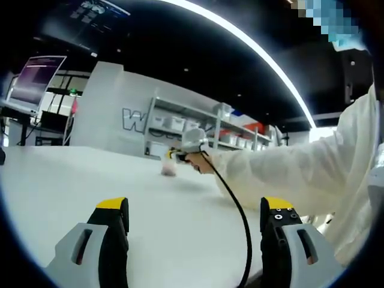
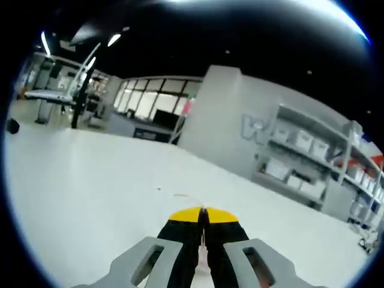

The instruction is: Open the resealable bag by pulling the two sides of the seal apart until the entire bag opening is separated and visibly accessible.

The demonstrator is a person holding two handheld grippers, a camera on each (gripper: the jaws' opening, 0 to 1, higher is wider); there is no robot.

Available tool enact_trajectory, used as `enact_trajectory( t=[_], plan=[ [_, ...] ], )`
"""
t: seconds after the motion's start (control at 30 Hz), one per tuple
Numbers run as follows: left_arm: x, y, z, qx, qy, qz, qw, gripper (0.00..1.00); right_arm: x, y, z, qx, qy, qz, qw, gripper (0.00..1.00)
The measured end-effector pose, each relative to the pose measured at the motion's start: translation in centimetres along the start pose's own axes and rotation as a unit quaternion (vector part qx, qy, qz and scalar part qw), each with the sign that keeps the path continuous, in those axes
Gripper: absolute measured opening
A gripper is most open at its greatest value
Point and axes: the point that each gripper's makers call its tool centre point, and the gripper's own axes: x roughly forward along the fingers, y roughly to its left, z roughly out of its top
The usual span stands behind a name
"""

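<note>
Pinching the bag [image 1: 169,170], right hand-held gripper [image 2: 203,211] is clamped; left hand-held gripper [image 1: 195,207] gapes.

A large "W" stands on the wall [image 1: 114,114].

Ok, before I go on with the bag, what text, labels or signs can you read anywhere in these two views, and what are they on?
"W": large grey letter on the white wall in the left gripper view; the lettering after it is hidden behind the shelving.
"W": the same lettering on that wall, in the right gripper view; the rest is blurred and blocked.
Monitor, left gripper view: lines of text, too small to read.
Storage bins on the shelving: no readable labels.
</note>
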Motion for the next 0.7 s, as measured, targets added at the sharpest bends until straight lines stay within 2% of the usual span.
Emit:
enact_trajectory(
  t=[0.27,0.63,0.7],
  plan=[
    [0.0,-0.3,-0.1,-0.001,0.0,-0.003,1.0,0.9,-0.5,1.8,-2.0,0.011,0.022,0.023,0.9994,0.0],
    [-0.2,-0.3,-0.1,0.0,-0.001,-0.001,1.0,0.9,-0.4,2.7,-2.4,0.02,0.026,0.039,0.9987,0.0],
    [-0.2,-0.3,-0.2,-0.001,0.001,-0.001,1.0,0.9,-0.5,3.3,-2.6,0.026,0.032,0.051,0.9978,0.0]
  ],
)
